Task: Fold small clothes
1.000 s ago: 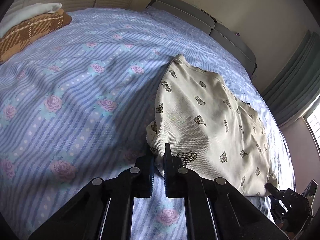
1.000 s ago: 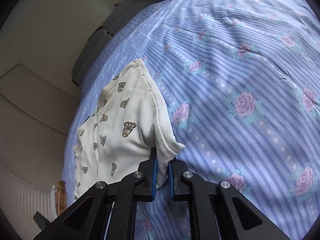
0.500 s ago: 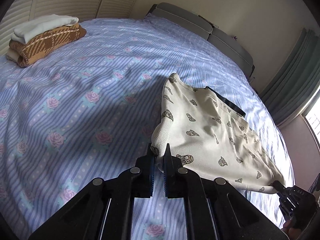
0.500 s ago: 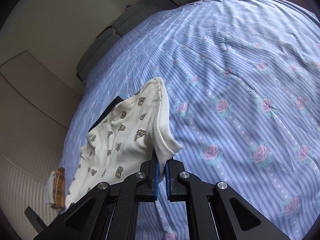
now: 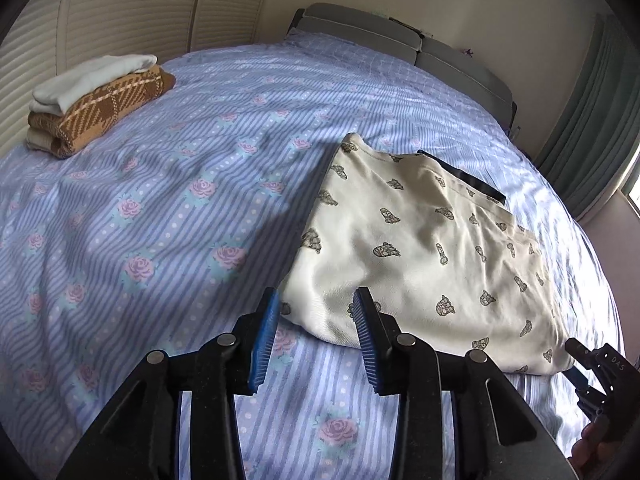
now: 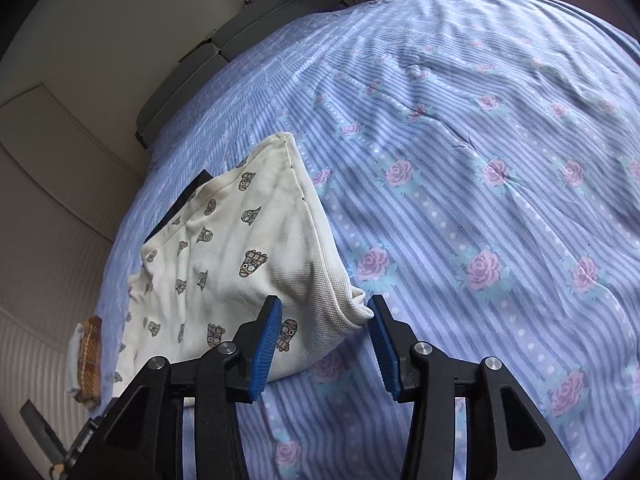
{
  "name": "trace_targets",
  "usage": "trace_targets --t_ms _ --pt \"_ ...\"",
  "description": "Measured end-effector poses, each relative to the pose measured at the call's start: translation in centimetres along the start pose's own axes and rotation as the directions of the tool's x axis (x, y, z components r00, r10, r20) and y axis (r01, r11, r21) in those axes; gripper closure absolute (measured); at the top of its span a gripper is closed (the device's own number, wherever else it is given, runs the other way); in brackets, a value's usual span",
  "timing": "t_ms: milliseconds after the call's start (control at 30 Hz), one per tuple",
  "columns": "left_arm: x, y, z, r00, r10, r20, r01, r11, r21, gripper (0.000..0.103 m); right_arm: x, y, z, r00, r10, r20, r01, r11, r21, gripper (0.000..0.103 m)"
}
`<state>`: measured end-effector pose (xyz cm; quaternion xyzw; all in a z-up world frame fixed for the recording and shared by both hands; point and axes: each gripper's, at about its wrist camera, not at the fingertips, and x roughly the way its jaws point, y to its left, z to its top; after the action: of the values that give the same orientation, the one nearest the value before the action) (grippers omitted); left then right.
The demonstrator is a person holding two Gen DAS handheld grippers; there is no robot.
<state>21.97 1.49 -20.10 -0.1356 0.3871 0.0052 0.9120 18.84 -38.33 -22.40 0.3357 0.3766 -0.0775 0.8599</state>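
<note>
Cream cotton with small printed faces is lying folded on the bed: we are seeing this small garment resting on the blue striped, rose-patterned bedspread. Our left hand-held gripper is opening, its blue pads apart on either side of the garment's near corner, not pressing it. Our right hand-held gripper is opening too, the hem corner lying loose between its jaws. We are also seeing a folded stack of clothes sitting well apart near the far edge.

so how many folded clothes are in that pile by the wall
3 show: a white one on top, a brown checked one under it, and a beige one at the bottom. More could be hidden.
</note>
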Motion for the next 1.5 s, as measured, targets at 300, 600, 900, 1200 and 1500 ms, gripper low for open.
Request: trace_targets --t_ms 300,600,900,1200,1500 --pt "-0.9 -6.8 4.2 0.995 -0.058 0.079 0.047 0.99 0.132 0.045 0.0 0.0 4.9 0.992 0.122 -0.013 -0.123 0.99 -0.068 0.05" --pt "3.4 -12.8 6.7 0.996 -0.084 0.032 0.076 0.978 0.194 0.044 6.7 1.6 11.0 0.964 0.201 -0.175 -0.237 0.948 -0.213 0.05" --pt "7.8 -15.3 7.8 0.999 -0.048 0.007 0.045 0.975 0.216 0.044 11.8 2.0 12.0 0.924 0.254 -0.287 -0.327 0.913 -0.245 0.05" --pt "9.4 -15.9 7.9 0.999 -0.039 -0.011 0.04 0.971 0.235 0.044 15.3 3.9 13.7 0.856 0.345 -0.385 -0.456 0.854 -0.25 0.051" --pt "9.2 -14.4 8.5 0.999 -0.03 -0.013 0.032 0.975 0.221 0.044 17.9 6.5 12.8 0.812 0.372 -0.45 -0.5 0.841 -0.208 0.085"
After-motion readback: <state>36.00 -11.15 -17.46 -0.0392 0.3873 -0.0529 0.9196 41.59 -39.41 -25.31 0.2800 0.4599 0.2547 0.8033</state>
